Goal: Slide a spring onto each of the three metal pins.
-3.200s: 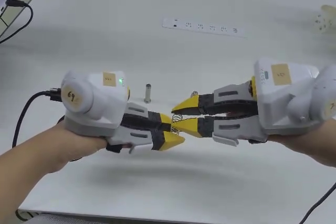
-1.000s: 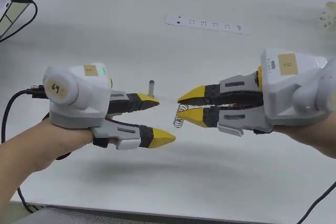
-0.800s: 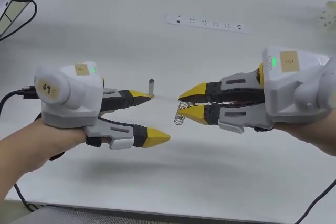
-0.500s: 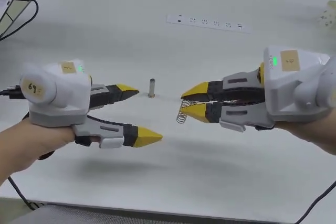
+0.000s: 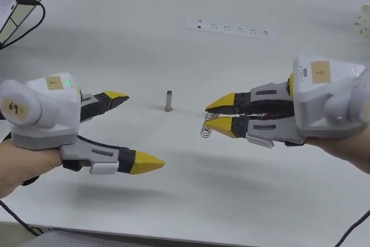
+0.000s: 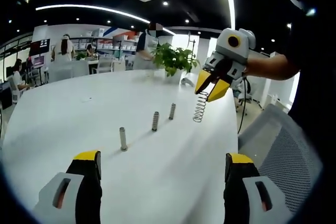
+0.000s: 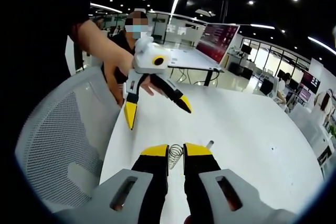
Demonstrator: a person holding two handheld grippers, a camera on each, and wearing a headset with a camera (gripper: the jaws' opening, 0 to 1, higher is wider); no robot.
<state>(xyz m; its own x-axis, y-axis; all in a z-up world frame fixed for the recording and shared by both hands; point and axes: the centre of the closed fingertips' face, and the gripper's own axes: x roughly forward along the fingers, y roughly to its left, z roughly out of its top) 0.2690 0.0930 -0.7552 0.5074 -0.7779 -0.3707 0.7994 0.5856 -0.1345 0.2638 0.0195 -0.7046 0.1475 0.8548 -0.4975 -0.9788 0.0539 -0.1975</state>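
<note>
White tabletop (image 5: 231, 189) underneath. Left tongs (image 5: 144, 130) spread wide, gripping nothing. Right tongs (image 5: 211, 117) almost closed, pinching spring (image 5: 205, 128) at tips, clear of tabletop. Bare metal pin (image 5: 169, 101) upright between both tongs' tips.

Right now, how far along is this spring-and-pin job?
The middle pin and far pin look coil-wrapped, seemingly done. The right claw pinches a spring. Left: slide it onto the bare near pin; the left claw hangs open.
</note>
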